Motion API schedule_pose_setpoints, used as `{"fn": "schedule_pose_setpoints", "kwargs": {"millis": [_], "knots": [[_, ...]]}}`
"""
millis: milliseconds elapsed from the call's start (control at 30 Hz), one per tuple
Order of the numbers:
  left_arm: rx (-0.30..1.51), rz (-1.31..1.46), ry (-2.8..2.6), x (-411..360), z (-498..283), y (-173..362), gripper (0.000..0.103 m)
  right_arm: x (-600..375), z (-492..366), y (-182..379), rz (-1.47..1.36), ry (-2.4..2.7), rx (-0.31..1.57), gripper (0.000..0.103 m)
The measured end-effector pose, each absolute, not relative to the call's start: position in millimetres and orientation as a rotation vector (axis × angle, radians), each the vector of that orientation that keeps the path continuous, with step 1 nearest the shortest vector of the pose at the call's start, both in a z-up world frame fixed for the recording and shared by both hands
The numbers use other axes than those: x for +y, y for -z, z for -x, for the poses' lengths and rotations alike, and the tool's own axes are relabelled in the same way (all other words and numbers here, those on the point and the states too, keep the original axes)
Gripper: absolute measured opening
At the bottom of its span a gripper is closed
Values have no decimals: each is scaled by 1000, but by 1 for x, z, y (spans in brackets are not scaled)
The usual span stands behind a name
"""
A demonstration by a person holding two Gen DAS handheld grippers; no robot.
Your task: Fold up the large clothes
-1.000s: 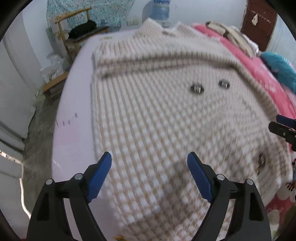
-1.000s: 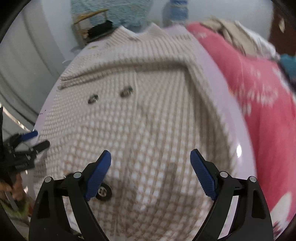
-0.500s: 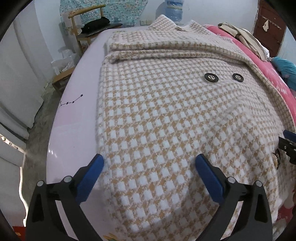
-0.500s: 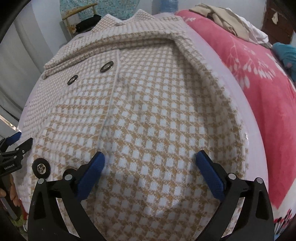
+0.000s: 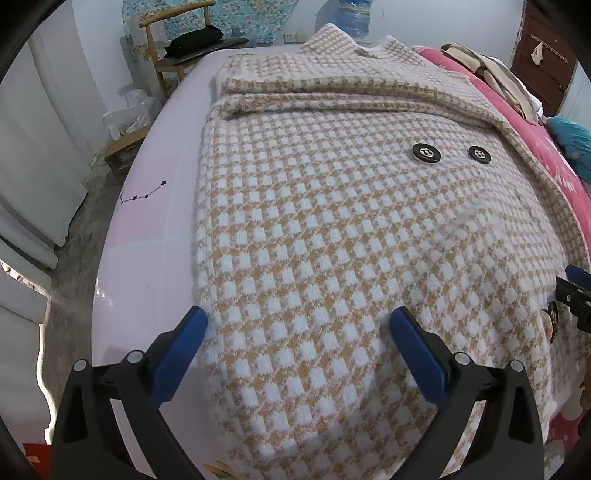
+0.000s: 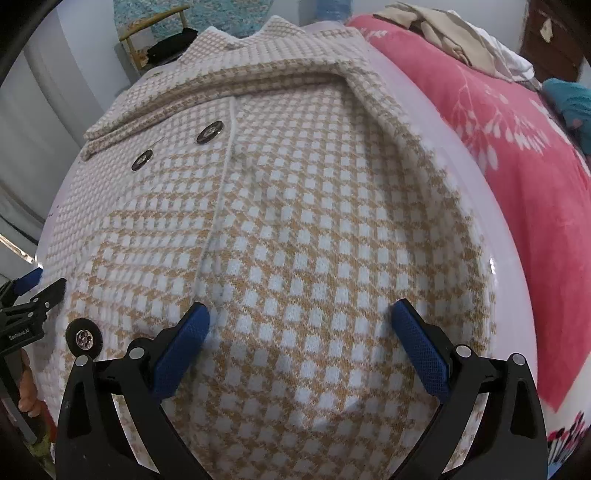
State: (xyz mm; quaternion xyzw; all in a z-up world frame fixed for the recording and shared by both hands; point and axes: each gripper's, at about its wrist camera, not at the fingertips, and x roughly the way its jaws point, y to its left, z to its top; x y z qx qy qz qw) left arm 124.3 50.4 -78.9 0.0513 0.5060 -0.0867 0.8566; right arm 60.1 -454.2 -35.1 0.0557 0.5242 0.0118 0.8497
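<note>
A large tan-and-white houndstooth coat point(image 5: 332, 229) lies flat on a lavender sheet point(image 5: 159, 229), collar at the far end, sleeves folded across the chest, black buttons point(image 5: 426, 152) showing. My left gripper point(image 5: 299, 332) is open, hovering over the coat's near left hem. My right gripper point(image 6: 301, 325) is open over the near right hem of the coat point(image 6: 314, 221). The right gripper's tip shows in the left wrist view point(image 5: 576, 295); the left gripper shows in the right wrist view point(image 6: 29, 295).
A pink floral blanket point(image 6: 517, 155) lies to the right with a heap of clothes point(image 6: 454, 33) on it. A wooden chair point(image 5: 177, 48) with a dark garment stands at the far left. A water bottle point(image 5: 356, 11) stands behind. Bare floor point(image 5: 74, 258) lies left of the bed.
Both grippers have dropped lower and closer to the coat's near hem. Their jaws have stayed open. The coat has not moved.
</note>
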Motion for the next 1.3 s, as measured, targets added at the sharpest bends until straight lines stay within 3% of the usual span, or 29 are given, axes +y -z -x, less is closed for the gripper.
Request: {"fn": "schedule_pose_setpoints", "kwargs": {"millis": [1300], "knots": [[1064,-110,185,50,-124,80,98,-455,-66,34,-113,-26,1116,95]]}}
